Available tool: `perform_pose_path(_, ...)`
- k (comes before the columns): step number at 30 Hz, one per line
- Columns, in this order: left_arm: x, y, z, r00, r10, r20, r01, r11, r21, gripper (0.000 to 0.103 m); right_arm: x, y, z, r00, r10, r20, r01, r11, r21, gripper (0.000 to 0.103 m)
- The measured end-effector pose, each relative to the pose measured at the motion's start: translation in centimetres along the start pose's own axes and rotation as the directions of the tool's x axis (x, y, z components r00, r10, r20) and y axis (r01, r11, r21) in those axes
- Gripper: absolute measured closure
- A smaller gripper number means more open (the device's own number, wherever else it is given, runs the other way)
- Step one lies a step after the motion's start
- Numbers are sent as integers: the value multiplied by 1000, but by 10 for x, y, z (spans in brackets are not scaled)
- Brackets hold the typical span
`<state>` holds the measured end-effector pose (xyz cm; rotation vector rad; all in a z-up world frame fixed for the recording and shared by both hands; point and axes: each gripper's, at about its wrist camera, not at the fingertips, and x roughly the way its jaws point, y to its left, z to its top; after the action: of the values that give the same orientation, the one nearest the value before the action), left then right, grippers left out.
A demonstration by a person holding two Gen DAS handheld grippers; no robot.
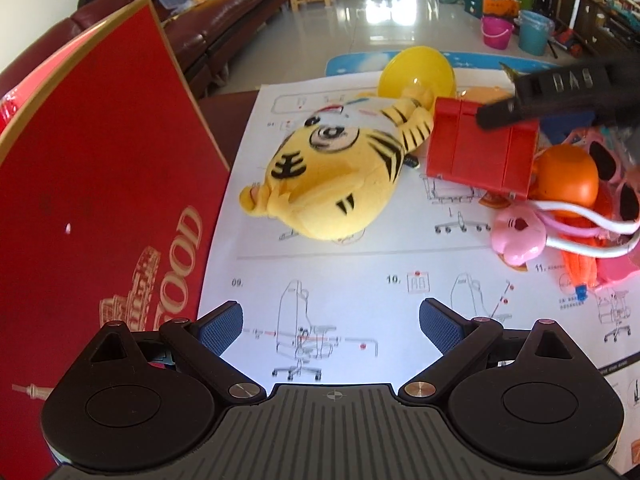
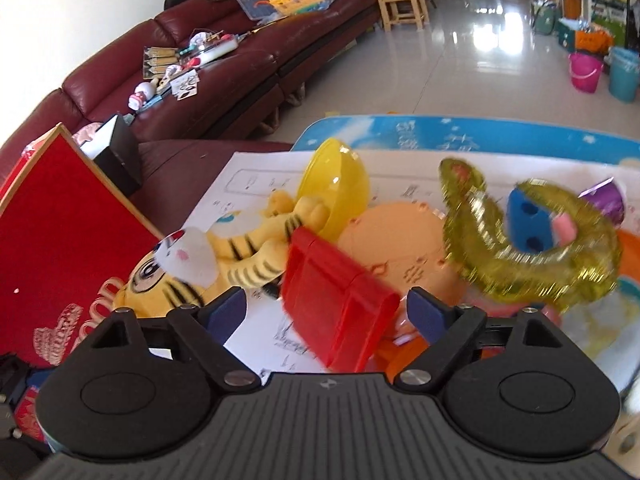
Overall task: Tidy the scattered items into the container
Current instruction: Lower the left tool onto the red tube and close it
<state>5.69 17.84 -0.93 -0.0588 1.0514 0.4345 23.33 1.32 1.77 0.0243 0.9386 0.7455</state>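
Paper-covered table [image 2: 248, 176], red block [image 2: 340, 312] between open right gripper [image 2: 326, 314]

A desk [image 2: 460, 136] with a blue printed top shows only along its far edge. A large white instruction sheet [image 1: 340, 276], printed with chair assembly drawings, covers most of it. On the sheet, a yellow tiger plush [image 1: 332, 176] lies on its side at 10 o'clock. A red plastic piece [image 1: 480, 152] sits just beside it at 12 o'clock. A pink pig toy [image 1: 518, 236] lies at 2 o'clock.
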Motion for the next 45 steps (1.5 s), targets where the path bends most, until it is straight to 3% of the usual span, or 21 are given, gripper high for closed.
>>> perform_pose_path(6,-12,11,32,998,-44,39,47,997,-57,4,-12,4,-17,999,47,-3,-47,999,-2,14)
perform_pose_path(12,-12,2,84,996,-85,30,87,994,-68,6,-22,-4,-3,998,17,52,-14,998,-55,14)
perform_pose_path(13,-9,-1,94,995,-97,29,99,992,-72,7,-19,-4,-1,999,16,44,-12,997,-81,16)
perform_pose_path(15,-4,-6,113,993,-119,24,121,989,-91,8,-11,-2,0,1000,9,29,-4,988,-154,33)
perform_pose_path(21,26,-33,148,975,-214,-67,204,971,-126,11,6,-11,-3,1000,17,-7,-18,992,-122,37)
perform_pose_path(26,57,-47,159,946,-286,-152,251,944,-214,14,0,-8,-15,997,72,-6,-72,990,-124,37)
perform_pose_path(28,65,-52,162,943,-287,-170,244,941,-235,15,-3,-6,-20,995,95,-13,-96,988,-119,37)
perform_pose_path(34,77,-66,167,931,-304,-203,248,933,-262,17,-5,2,-32,991,129,-24,-131,984,-123,32)
perform_pose_path(39,85,-82,163,923,-295,-247,242,944,-223,20,-8,4,-34,991,135,-2,-134,982,-129,33)
perform_pose_path(45,96,-73,153,893,-351,-282,275,921,-276,28,-12,5,-37,989,145,9,-143,980,-139,34)
